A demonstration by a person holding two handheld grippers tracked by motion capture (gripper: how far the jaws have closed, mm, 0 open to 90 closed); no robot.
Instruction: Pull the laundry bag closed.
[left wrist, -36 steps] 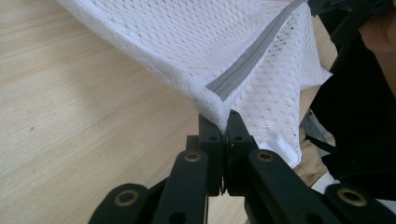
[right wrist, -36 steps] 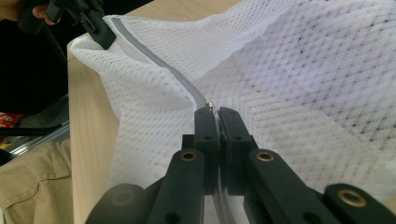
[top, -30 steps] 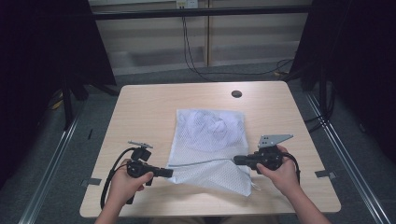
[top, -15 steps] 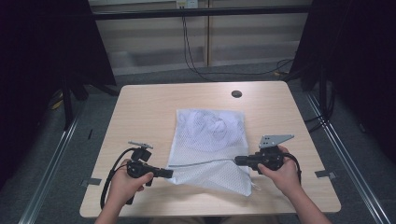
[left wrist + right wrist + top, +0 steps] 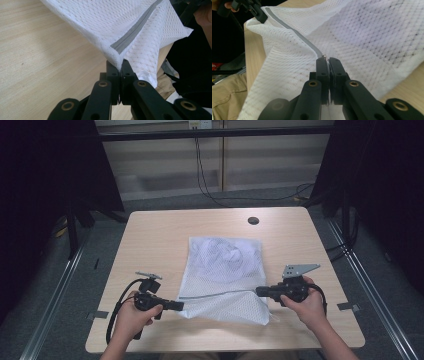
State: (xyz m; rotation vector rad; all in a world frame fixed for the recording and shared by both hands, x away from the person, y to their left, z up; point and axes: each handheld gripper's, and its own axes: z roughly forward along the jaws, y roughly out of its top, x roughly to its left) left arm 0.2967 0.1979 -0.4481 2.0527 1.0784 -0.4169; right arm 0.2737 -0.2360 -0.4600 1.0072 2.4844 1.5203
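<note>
A white mesh laundry bag (image 5: 224,270) with a grey zipper strip (image 5: 215,294) lies mid-table, something pale bunched inside its far half. My left gripper (image 5: 181,305) is shut on the bag's near-left corner at the zipper's end (image 5: 119,65). My right gripper (image 5: 259,291) is shut on the zipper's other end, apparently on the small metal pull (image 5: 325,58). The zipper edge (image 5: 294,35) is stretched taut and lifted slightly between the two grippers. In the right gripper view the left gripper (image 5: 263,15) shows at the top left, clamped on the bag's far corner.
The light wooden table (image 5: 150,240) has a small black round cap (image 5: 253,220) near its far edge. Cables trail from both grippers. Metal rails and dark floor surround the table; the person's beige trousers (image 5: 224,95) show below the near edge.
</note>
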